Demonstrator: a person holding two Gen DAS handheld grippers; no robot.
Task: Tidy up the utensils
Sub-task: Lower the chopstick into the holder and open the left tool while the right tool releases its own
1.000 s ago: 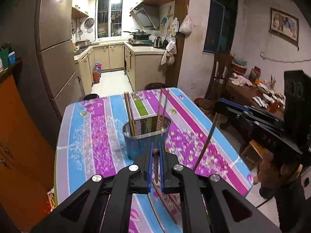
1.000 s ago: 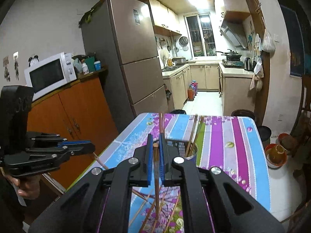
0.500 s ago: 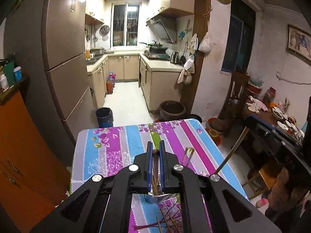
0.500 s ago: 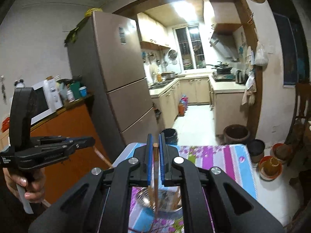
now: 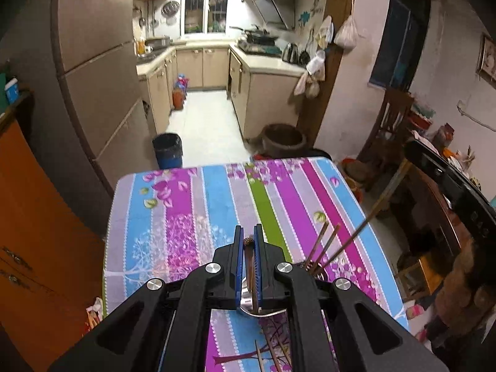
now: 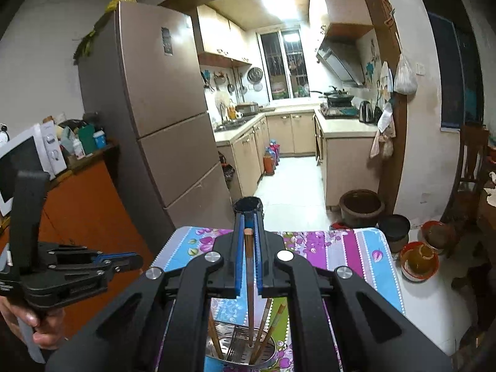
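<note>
My left gripper point(image 5: 247, 232) is shut on a brown chopstick point(image 5: 248, 266) with a patterned top. It hangs over the rim of a metal utensil holder point(image 5: 263, 313), and the stick's lower end is hidden. My right gripper point(image 6: 248, 217) is shut on a second brown chopstick point(image 6: 249, 266) that stands upright, its tip down inside the holder point(image 6: 238, 352). Several chopsticks point(image 6: 263, 322) lean in the holder. In the left wrist view the right gripper point(image 5: 414, 152) is at the right edge. A hand holds the left gripper point(image 6: 133, 259) at the left of the right wrist view.
The holder stands on a table with a striped floral cloth point(image 5: 186, 210). Loose chopsticks point(image 5: 274, 353) lie on the cloth near me. An orange cabinet point(image 6: 86, 204) and a fridge point(image 6: 161, 117) are on the left, a wooden chair point(image 5: 390, 117) on the right, and a blue bin point(image 5: 167, 150) beyond the table.
Both grippers have moved forward over the table and risen a little, each with its chopstick. The holder has gone from ahead of the jaws to just beneath them.
</note>
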